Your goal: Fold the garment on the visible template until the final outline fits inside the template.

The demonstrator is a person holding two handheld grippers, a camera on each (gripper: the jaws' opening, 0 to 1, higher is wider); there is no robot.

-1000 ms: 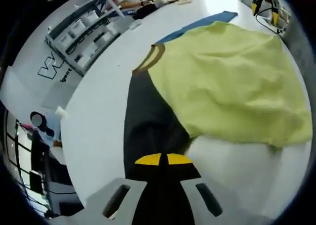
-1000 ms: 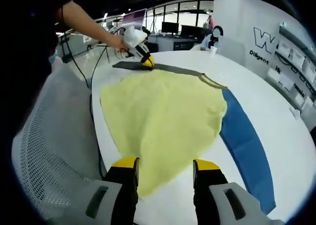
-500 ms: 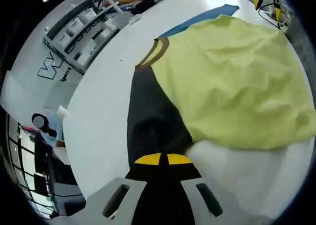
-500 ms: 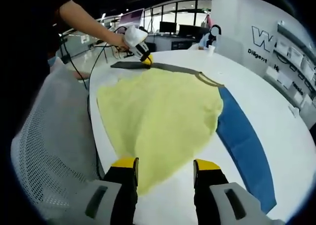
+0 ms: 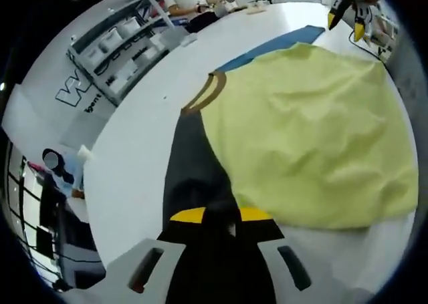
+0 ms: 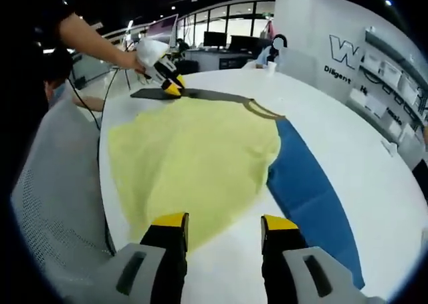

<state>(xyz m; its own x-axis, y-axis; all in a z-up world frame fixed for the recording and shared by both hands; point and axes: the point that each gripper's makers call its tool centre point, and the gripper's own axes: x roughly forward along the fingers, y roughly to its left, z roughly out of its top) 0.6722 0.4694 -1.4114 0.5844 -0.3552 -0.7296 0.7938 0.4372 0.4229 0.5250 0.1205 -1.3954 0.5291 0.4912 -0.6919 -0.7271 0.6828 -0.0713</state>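
A yellow-green shirt (image 5: 307, 123) (image 6: 187, 157) with a dark grey sleeve (image 5: 194, 157) (image 6: 214, 95) and a brown collar (image 5: 206, 97) lies spread on the white table (image 5: 134, 150). It partly covers a blue template (image 5: 287, 37) (image 6: 307, 197). My left gripper (image 5: 221, 215) (image 6: 172, 87) stands a little open, with the dark sleeve end bunched between its yellow tips. My right gripper (image 6: 224, 224) (image 5: 346, 13) is open at the shirt's opposite edge, and nothing is pinched between its fingers.
A grey mesh chair (image 6: 53, 204) stands close to the table edge, beside the person's arm (image 6: 87, 40). Shelves with boxes (image 5: 114, 43) line the wall. A cup (image 6: 271, 67) sits at the table's far end, and a cable (image 6: 117, 83) hangs off the edge.
The left jaws, pressed together on the sleeve before, now stand slightly apart. Both cameras have shifted, and more of the blue template shows in the right gripper view.
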